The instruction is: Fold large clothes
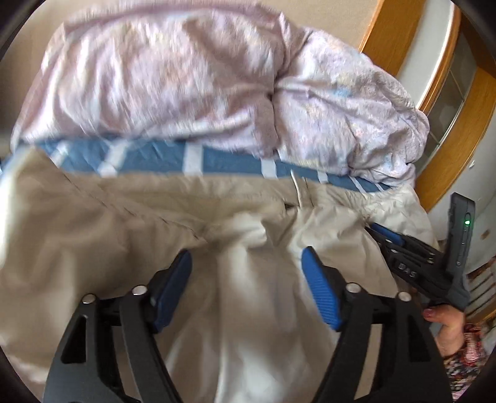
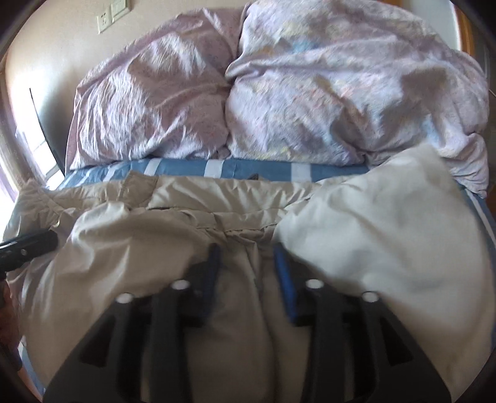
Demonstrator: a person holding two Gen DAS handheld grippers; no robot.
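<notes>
The left gripper (image 1: pixel 246 263) hangs low over the beige garment (image 1: pixel 130 223), fingers spread wide with nothing between them. The right gripper (image 2: pixel 248 260) is likewise parted, cloth bunched around its blue pads (image 2: pixel 286 288); a grip cannot be told. Only the left view shows the person's hand (image 1: pixel 446 325) at 4 o'clock; only the right shows wall sockets (image 2: pixel 111 14) at 11. The garment lies on a blue striped sheet (image 2: pixel 248 169), a lilac duvet (image 2: pixel 341 86) at 12.
</notes>
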